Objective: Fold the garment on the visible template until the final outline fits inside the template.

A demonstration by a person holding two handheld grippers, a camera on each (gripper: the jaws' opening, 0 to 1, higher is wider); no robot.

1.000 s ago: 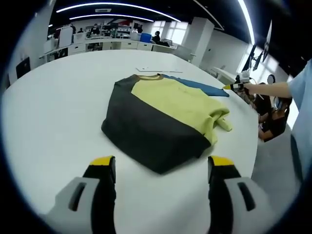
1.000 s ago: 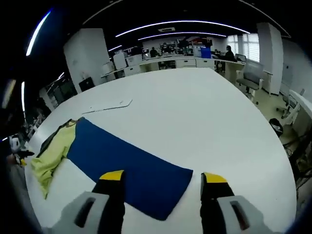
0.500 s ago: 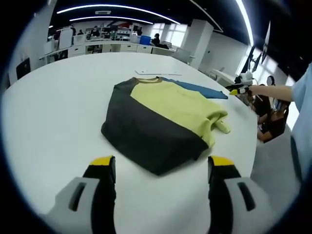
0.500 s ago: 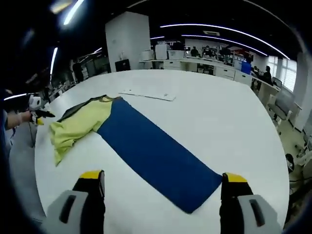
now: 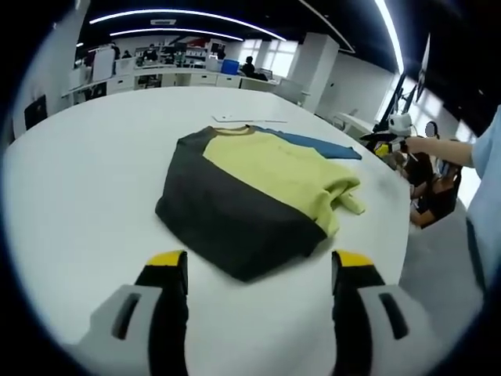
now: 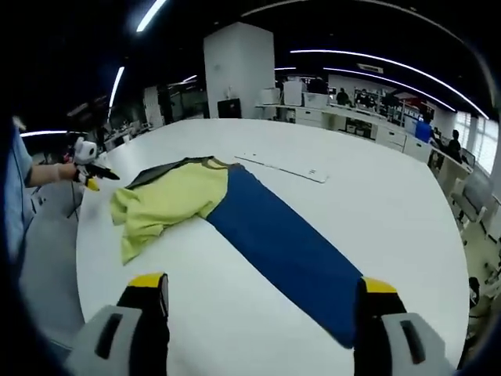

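Garment (image 5: 250, 196) lying on white table (image 5: 78, 211), partly folded into a compact shape: dark part toward the left gripper (image 5: 254, 301), yellow part on top, one yellow sleeve end sticking out at the side nearest the table edge. Seen from the right gripper view, garment (image 6: 168, 200) resting over one end of the long blue template (image 6: 290, 251), with most of the blue strip bare and stretching away toward the right gripper (image 6: 262, 313). Judged from this, some folds done, but not finished: bundle looks wider than the strip, with yellow and dark cloth spreading past its long edges, and the loose sleeve outside the outline. Left to do, probably: tuck the sleeve in, fold the sides narrower, and align the result on the blue so that no cloth passes the border. Left fingers (image 5: 166, 294) spread wide, holding nothing, low over the table and just beside the dark edge of the garment. Right fingers (image 6: 149, 313) also spread wide and empty, above the table near the free end of the template, well apart from the garment. Flat white sheet (image 6: 286, 166) lying on the table beyond the template, not touching it. Both garment and template fully on the table, nothing hanging over the edge.
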